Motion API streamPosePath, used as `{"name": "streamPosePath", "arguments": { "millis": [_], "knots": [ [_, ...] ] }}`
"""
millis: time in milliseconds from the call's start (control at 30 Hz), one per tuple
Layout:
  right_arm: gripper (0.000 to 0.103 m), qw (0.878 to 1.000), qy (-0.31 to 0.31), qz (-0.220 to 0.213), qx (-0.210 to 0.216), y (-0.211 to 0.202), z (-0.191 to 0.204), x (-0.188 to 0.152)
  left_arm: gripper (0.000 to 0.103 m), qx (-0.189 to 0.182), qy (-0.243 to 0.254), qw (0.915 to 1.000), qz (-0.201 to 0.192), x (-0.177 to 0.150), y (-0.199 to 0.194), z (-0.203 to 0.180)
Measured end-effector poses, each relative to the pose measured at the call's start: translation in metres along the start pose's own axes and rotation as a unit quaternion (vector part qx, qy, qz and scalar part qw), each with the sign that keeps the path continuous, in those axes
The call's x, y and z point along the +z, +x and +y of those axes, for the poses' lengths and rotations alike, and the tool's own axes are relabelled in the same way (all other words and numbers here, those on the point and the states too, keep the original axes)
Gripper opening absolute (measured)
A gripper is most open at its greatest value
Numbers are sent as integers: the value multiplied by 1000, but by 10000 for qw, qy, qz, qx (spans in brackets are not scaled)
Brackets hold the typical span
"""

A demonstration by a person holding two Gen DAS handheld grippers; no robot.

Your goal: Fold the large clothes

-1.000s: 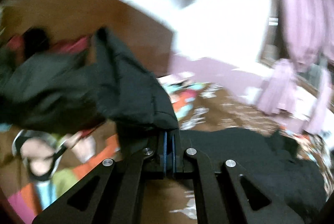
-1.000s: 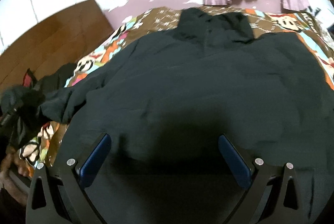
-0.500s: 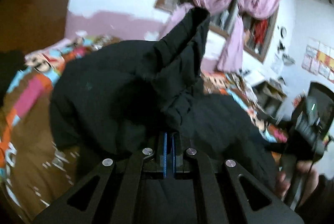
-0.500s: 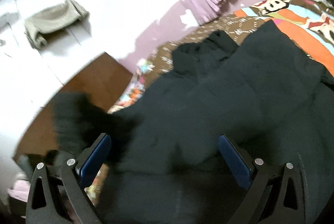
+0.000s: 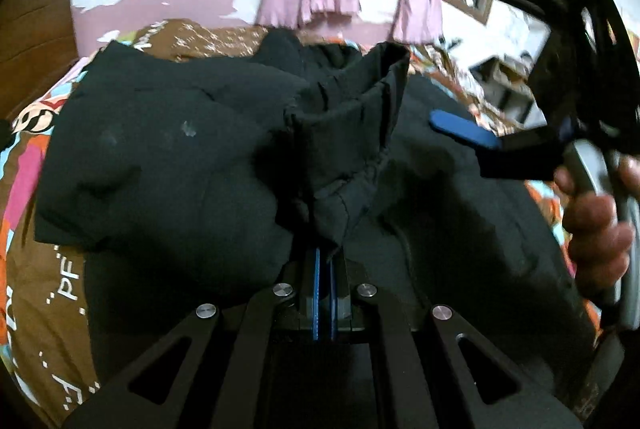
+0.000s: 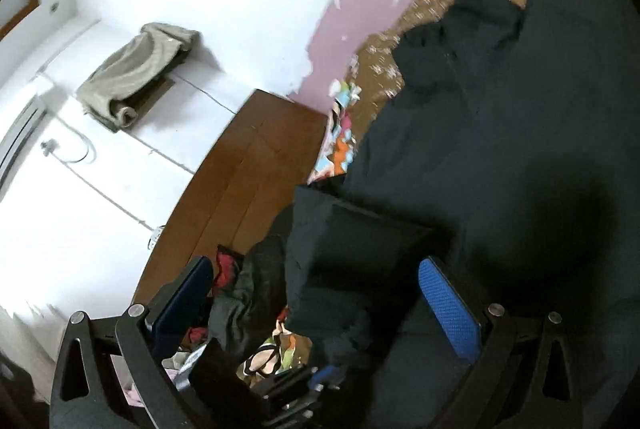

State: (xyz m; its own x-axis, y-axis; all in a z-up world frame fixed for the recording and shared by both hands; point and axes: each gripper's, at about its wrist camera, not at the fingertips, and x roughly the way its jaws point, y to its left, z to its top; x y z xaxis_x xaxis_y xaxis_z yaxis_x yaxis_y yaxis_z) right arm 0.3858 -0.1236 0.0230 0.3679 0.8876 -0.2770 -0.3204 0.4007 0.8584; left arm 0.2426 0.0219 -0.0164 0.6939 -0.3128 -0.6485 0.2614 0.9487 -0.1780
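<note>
Right, our left gripper (image 5: 325,261) has its jaws pinched fully together on the cuff end of a black sleeve (image 5: 348,133), which stands up in a crumpled peak just ahead of the jaws. The rest of the black jacket (image 5: 168,157) lies spread on the patterned bedspread (image 5: 44,269), ahead of and to both sides of those jaws.

Our right gripper (image 6: 316,293) hangs with its jaws wide apart and nothing between the blue pads (image 6: 448,313). Jacket fabric sits below and beyond them, not touching as far as we can tell. In the left wrist view the same gripper shows off to the right of the closed jaws, above the jacket, with our hand (image 5: 596,213) on its handle.

Risks as we judge them:
- The sleeve is bunched, not flat, so laying it across the body now likely leaves a lumpy, skewed fold.
- The grip is only on the cuff edge. A hard tug could slip it out, or drag the whole jacket off square on the slick bedspread.
- The right jaws aren't pinning the body, so nothing resists that drag.
- The two grippers are near each other, so a collision is possible if both close in on the sleeve.
</note>
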Motion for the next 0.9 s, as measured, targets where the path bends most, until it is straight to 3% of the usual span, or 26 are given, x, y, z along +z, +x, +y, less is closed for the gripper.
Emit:
{"name": "streamPosePath", "arguments": {
  "millis": [200,367,533,700,767,833,900],
  "knots": [
    [103,9988,318,130,-360,8,-19,-3,2,-306,340,9989,136,-9,12,-13],
    [102,9956,586,159,-710,8,-40,-7,2,-143,717,9971,227,-18,23,-23],
    [84,9933,788,195,-825,1,-54,-9,3,-105,789,9965,259,-22,32,-21],
    [54,9919,944,181,-830,-4,-64,-13,17,-261,904,9951,307,-21,34,-20],
    [41,9915,924,195,-896,-5,-65,-13,29,-399,974,9941,264,-19,34,-21],
    [37,9917,890,180,-911,-8,-64,-13,48,-599,1049,9926,126,-19,27,-24],
    [31,9930,811,46,-857,-14,-58,-10,58,-926,1047,9901,-103,-18,16,-25]
  ]
}}
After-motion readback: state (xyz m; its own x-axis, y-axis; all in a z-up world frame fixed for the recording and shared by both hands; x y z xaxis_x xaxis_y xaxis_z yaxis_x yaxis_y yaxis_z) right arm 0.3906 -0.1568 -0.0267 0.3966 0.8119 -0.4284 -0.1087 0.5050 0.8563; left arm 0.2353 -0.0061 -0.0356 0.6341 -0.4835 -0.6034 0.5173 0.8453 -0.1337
